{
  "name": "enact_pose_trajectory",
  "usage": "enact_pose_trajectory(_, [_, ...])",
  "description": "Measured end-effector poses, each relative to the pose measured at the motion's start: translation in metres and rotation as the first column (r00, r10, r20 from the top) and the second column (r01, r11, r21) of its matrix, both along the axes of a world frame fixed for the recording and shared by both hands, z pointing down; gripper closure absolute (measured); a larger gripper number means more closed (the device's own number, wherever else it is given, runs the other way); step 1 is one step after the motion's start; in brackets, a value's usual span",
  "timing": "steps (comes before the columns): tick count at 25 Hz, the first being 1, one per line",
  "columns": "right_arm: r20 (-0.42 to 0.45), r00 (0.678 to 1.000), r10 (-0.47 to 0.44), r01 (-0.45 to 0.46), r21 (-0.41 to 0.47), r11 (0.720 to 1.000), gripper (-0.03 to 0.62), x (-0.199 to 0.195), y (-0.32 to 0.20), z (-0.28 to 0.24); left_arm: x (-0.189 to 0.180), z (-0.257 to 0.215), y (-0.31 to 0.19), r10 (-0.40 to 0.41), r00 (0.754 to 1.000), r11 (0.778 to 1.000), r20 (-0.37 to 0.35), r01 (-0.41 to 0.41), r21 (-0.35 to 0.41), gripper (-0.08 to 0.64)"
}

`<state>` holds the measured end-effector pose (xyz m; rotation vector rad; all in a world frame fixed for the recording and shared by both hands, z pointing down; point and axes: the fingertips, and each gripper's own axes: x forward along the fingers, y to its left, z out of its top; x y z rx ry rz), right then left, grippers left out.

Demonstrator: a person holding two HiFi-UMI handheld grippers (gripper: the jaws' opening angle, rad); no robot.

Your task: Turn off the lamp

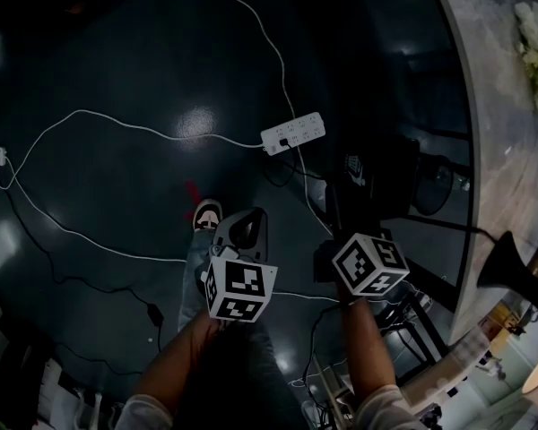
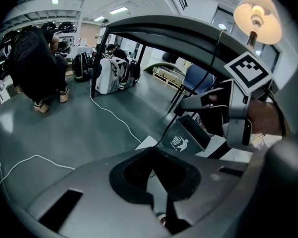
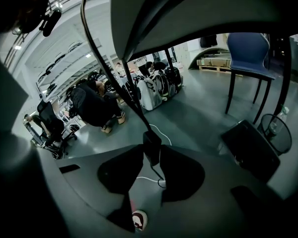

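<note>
Left gripper (image 2: 153, 152): jaws closed together, empty. Right gripper (image 3: 153, 155): jaws clamped on the black switch (image 3: 150, 143) of a black cord (image 3: 109, 68), which rises past the table (image 2: 179, 26) edge. Beyond, above that edge, the lamp (image 2: 257, 15) is lit, its pale shade glowing round a bare bulb.

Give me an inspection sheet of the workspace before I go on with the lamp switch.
Surface: pale table at right; dark floor below.
Job's things: lamp lit; inline switch hanging on a black cable.
Clutter: flowers on the table; black bin on the floor.
Grippers: left gripper jaws together, empty; right gripper jaws on the inline switch.
Cables: white power strip and white leads lie across the floor.
Surroundings: person bending, backpacks, blue chair.
</note>
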<state>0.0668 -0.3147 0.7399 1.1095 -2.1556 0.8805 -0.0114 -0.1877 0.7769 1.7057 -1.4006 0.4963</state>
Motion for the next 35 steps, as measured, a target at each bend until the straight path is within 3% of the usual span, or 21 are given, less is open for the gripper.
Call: enact_pose_trajectory(35, [0.092,0.995,0.033,-0.032,-0.016,0.999,0.523,-0.002,0.017,-0.013,-0.002,0.002,0.015,0.004,1.000,1.000,0.002,-0.004,-0.002,0.554])
